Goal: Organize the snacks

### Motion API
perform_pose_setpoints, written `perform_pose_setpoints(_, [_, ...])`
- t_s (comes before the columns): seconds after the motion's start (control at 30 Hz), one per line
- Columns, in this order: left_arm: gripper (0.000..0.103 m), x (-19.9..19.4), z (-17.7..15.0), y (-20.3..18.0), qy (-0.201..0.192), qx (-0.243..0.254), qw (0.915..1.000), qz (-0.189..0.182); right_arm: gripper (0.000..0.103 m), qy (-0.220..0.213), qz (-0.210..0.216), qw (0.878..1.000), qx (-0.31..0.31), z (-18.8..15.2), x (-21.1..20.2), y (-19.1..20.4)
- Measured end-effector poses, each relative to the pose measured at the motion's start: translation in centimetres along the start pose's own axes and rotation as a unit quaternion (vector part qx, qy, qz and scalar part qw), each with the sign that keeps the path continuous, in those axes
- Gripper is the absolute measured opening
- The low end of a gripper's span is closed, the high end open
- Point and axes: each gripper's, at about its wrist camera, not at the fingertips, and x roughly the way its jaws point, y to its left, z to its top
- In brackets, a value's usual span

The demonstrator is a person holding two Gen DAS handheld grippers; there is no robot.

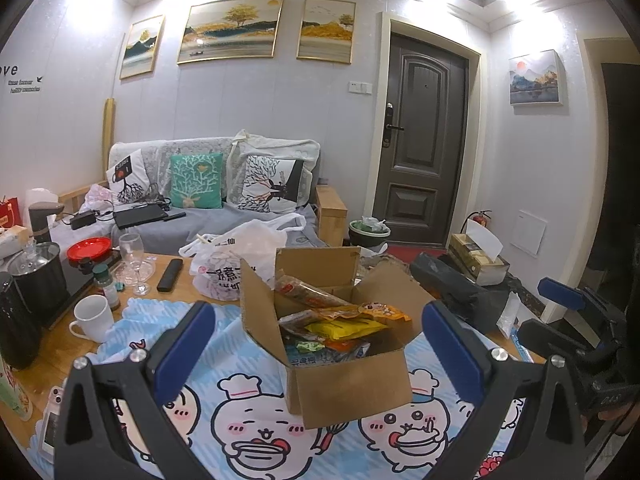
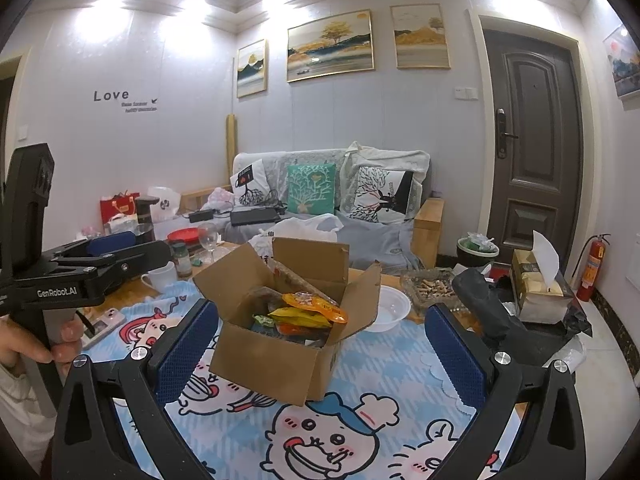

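Observation:
An open cardboard box [image 1: 348, 384] [image 2: 276, 364] stands on a blue cartoon-print cloth [image 1: 256, 432] [image 2: 400, 364], flaps up. Several snack packets fill it, an orange one [image 1: 380, 310] [image 2: 316, 305] and a yellow one [image 1: 344, 328] [image 2: 298, 315] lying on top. My left gripper [image 1: 320, 344] is open, its blue pads either side of the box, short of it. My right gripper [image 2: 322, 344] is open too and frames the box from the right side. Nothing sits between either pair of fingers. The left gripper [image 2: 112, 246] shows at the left of the right wrist view, held by a hand [image 2: 36, 344].
A white mug [image 1: 92, 318], spice jar [image 1: 106, 286], wine glasses [image 1: 134, 258], remote [image 1: 170, 275], black pot [image 1: 38, 276] and white plastic bag [image 1: 236, 256] crowd the table's left and back. A white bowl [image 2: 386, 308], an ashtray [image 2: 434, 286], a tissue box [image 2: 538, 284] and a phone [image 2: 104, 322] lie around the cloth.

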Motion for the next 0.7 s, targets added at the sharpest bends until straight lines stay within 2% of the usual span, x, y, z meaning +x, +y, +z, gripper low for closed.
perform_pose_setpoints(0.7, [0.102,0.09,-0.05,0.08,0.000,-0.001,1.0000,-0.001,0.103,-0.002,-0.006,1.000,0.002,0.11,-0.65,0.34])
